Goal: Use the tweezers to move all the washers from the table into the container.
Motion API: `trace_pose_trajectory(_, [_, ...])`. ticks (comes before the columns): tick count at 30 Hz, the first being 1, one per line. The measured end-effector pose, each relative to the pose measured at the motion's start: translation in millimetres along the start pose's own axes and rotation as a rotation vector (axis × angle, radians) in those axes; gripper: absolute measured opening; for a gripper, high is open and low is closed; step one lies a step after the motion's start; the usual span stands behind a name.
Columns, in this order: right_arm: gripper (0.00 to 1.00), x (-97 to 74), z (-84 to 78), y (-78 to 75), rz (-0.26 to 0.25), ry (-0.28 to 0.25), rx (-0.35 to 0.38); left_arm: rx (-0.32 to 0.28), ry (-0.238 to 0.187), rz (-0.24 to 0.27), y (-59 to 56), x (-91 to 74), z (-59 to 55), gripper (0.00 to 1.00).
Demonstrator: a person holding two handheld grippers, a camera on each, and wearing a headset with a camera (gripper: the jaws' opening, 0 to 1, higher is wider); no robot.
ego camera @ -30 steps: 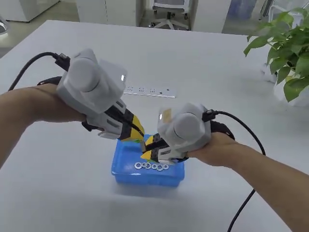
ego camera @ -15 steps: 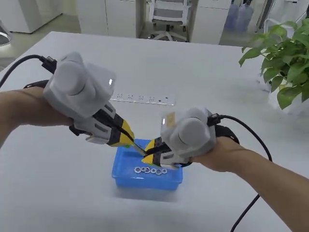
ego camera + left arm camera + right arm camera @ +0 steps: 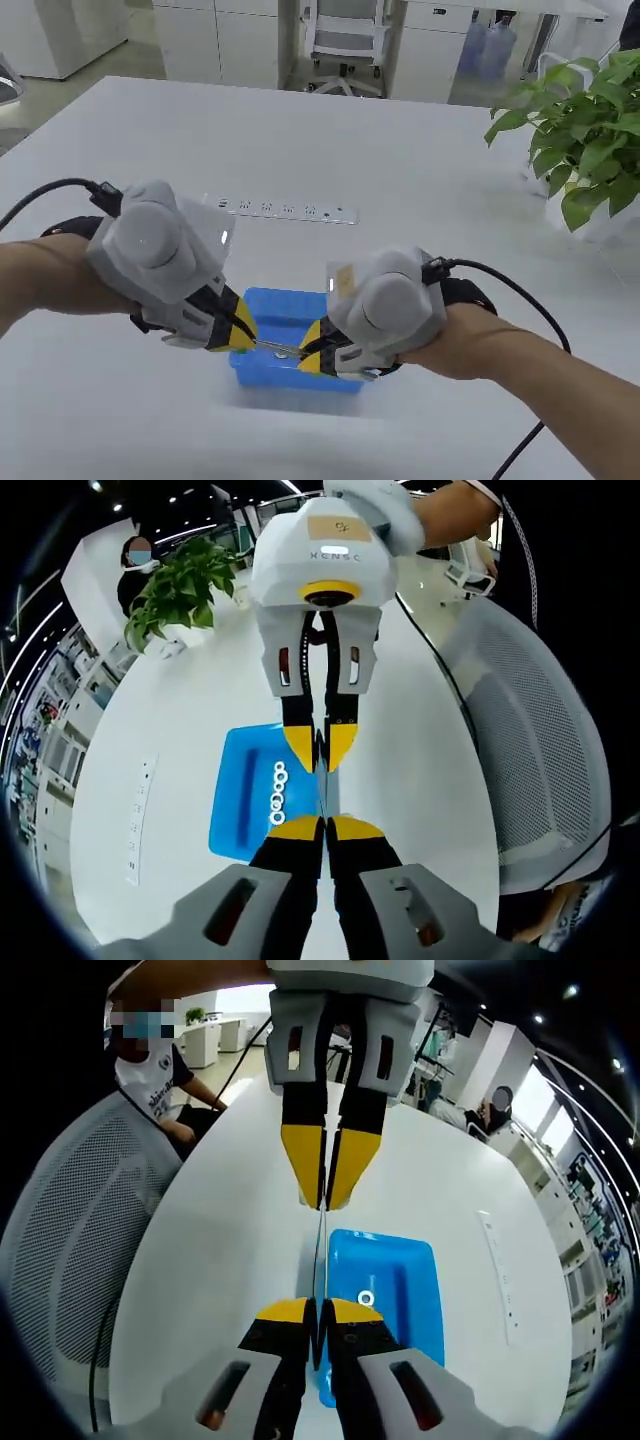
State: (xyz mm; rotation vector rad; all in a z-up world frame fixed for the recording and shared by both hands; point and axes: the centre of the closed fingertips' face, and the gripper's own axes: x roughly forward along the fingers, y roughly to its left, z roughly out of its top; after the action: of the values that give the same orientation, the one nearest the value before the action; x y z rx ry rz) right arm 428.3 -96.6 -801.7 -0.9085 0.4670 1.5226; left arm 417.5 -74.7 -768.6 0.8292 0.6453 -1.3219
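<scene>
Blue container (image 3: 285, 305) toward near edge of desk (image 3: 400, 160); row of washers (image 3: 277, 795) inside. Left gripper (image 3: 325, 822) and right gripper (image 3: 318, 1303) face each other, jaws of each clamped on opposite ends of tweezers (image 3: 319, 1250) over container.

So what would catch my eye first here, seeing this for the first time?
Two grey handheld grippers meet nose to nose over the white table: the left gripper and right gripper both have yellow jaws shut on thin tweezers. Beneath sits a blue container with a row of washers inside. A leafy plant stands at the far right.
</scene>
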Motion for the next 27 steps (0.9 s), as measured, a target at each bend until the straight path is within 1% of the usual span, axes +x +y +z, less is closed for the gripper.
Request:
trace_pose_trajectory(2, [0.07,1.5,-0.7,5.4,0.009,0.006,-0.009,0.002,0.015,-0.007,-3.7,4.8,-7.0,0.06])
trace_pose_trajectory(6, [0.07,5.6,-3.8,13.3,0.023,0.015,-0.012,-0.003,0.031,-0.017,-12.0,12.3,-12.7,0.06])
trace_pose_trajectory(7, [0.07,7.0,-5.1,16.2,0.028,0.018,-0.012,-0.004,0.034,-0.02,-12.9,15.1,-16.3,0.06])
trace_pose_trajectory(11, [0.07,11.1,-8.8,23.7,0.039,0.028,-0.003,-0.005,0.053,-0.035,-20.8,24.8,-23.2,0.06])
trace_pose_trajectory(14, [0.07,14.8,-13.2,29.2,0.05,0.047,-0.003,0.001,0.064,-0.044,-25.3,30.0,-25.4,0.06])
trace_pose_trajectory(19, [0.07,17.0,-17.5,32.3,0.059,0.075,0.001,0.028,0.096,-0.051,-29.8,38.0,-29.1,0.07])
trace_pose_trajectory(23, [0.07,18.3,-18.3,32.3,0.06,0.082,0.013,0.038,0.096,-0.039,-28.0,39.1,-26.8,0.09])
trace_pose_trajectory(27, [0.07,19.9,-18.4,32.4,0.059,0.09,0.019,0.043,0.092,-0.038,-28.4,41.0,-23.8,0.09])
